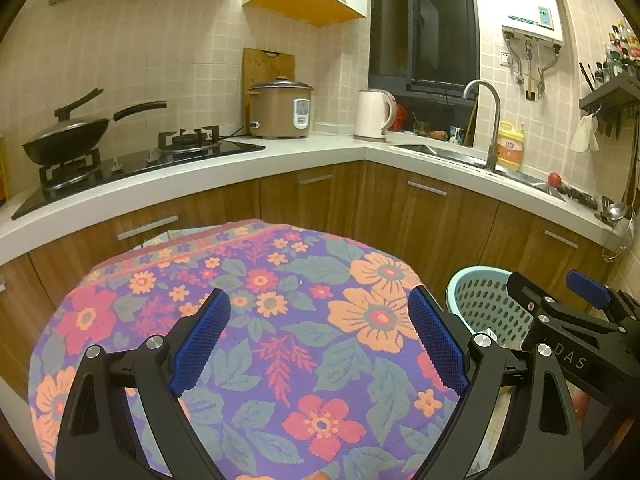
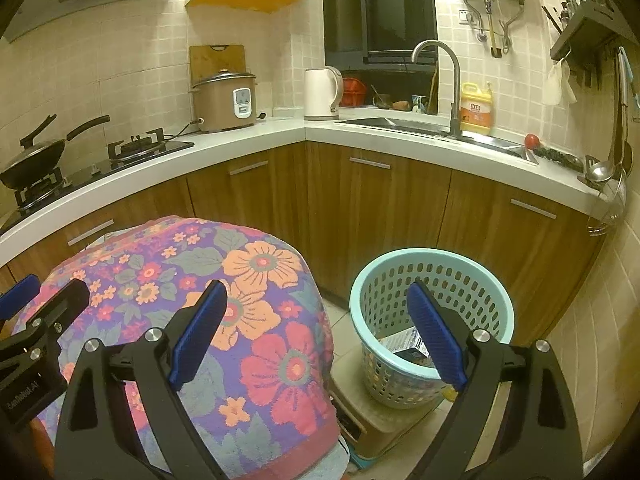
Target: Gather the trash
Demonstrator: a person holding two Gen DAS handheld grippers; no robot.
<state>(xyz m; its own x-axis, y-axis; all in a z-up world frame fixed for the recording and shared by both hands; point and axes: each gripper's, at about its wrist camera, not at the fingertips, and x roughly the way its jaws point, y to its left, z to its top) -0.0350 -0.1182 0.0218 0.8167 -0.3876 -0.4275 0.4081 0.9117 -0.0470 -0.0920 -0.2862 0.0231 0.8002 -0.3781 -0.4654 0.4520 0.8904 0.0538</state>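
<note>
At the far left a wok (image 1: 66, 136) sat on the stove (image 1: 132, 160), well away from the work; nearer, the surface (image 1: 312, 320) under its flowered cloth showed no scrap of trash in either view, though its near edge was hidden behind the tools. The left tool (image 1: 318, 342) hovered above that cloth with its blue pads spread wide and nothing between them; no trash was touching either pad. Beside it on the right, the right tool (image 2: 318, 334) was likewise wide open and empty, hanging over the gap between the cloth's edge and the bin (image 2: 432, 320).

The bin, a pale blue perforated basket, stood on a low stool (image 2: 384, 420) just beside the surface, upright and below its level; inside lay a small printed carton (image 2: 404, 340) and some darker bits under it that I could not make out; at the bin's low right edge something yellow showed, too hidden to name.

As a judgement: the collecting looked nearly or wholly done, since the trash seen lay in the bin and neither tool carried anything; what remained, if anything, was out of view. The carton looked light, crushed and easily pinched.
</note>
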